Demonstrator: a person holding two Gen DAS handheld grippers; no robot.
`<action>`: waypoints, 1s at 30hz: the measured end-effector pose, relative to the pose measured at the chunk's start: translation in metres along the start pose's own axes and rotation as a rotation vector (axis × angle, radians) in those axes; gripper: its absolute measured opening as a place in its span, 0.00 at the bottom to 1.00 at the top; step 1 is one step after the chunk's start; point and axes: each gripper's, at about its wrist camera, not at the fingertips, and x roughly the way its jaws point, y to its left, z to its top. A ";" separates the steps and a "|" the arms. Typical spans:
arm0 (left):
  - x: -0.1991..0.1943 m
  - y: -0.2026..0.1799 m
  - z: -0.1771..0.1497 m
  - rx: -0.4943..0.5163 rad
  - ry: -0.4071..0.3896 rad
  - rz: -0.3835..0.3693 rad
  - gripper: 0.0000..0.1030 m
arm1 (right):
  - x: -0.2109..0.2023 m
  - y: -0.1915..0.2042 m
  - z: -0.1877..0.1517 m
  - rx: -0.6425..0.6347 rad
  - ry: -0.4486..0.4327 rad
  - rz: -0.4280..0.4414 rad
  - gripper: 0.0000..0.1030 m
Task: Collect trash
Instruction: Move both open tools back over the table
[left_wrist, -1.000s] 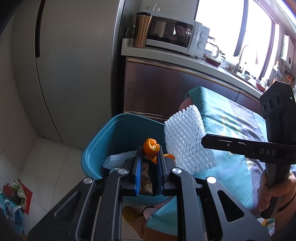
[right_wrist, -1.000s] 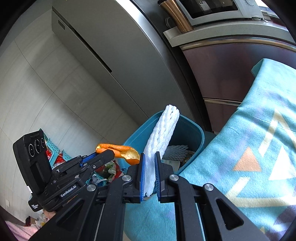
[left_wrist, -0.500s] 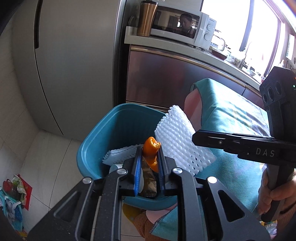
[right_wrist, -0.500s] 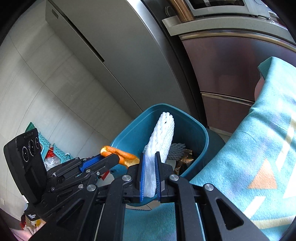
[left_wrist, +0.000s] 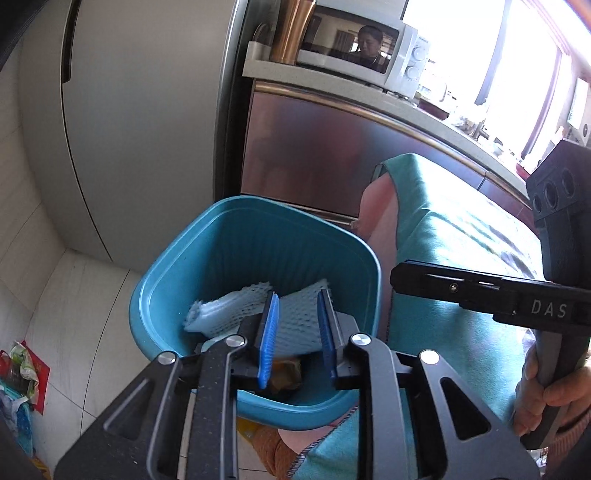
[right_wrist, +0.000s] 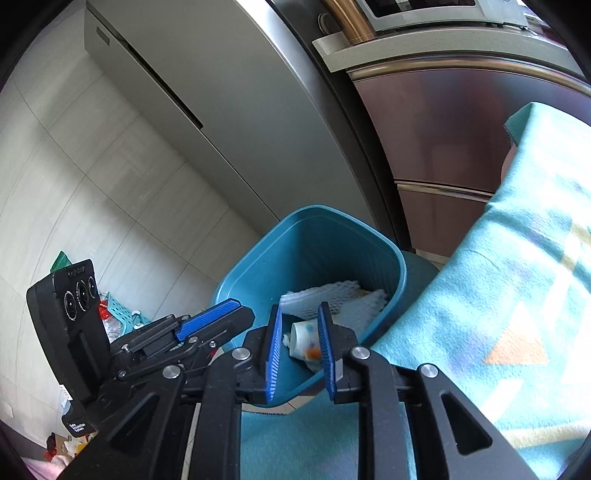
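Observation:
A teal trash bin (left_wrist: 255, 221) stands on the floor beside the table; it also shows in the right wrist view (right_wrist: 314, 229). White foam net sleeves (left_wrist: 236, 306) lie inside it, seen too in the right wrist view (right_wrist: 332, 295), with a crumpled tube (right_wrist: 303, 338) and a brown wrapper (left_wrist: 286, 371). My left gripper (left_wrist: 297, 332) is open and empty over the bin's near rim. My right gripper (right_wrist: 298, 347) is open and empty over the bin. Each gripper shows in the other's view, the right one (left_wrist: 480, 295) and the left one (right_wrist: 207, 325).
A teal patterned cloth (right_wrist: 498, 295) covers the table to the right of the bin. A steel fridge (left_wrist: 140, 110) and a brown cabinet (left_wrist: 314, 147) stand behind it, with a microwave (left_wrist: 354, 51) on the counter. Bags and litter (left_wrist: 18, 376) lie on the floor at left.
My left gripper opened and the orange peel dropped into the bin. My right gripper opened and the white foam net fell into the bin. Both now hold nothing.

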 end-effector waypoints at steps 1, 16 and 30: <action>-0.002 -0.001 0.000 0.002 -0.004 -0.003 0.22 | -0.002 -0.001 -0.001 0.000 -0.002 0.003 0.20; -0.048 -0.046 0.005 0.086 -0.103 -0.107 0.32 | -0.060 -0.011 -0.019 -0.014 -0.106 0.013 0.32; -0.047 -0.145 0.000 0.232 -0.083 -0.287 0.44 | -0.164 -0.068 -0.075 0.071 -0.268 -0.148 0.40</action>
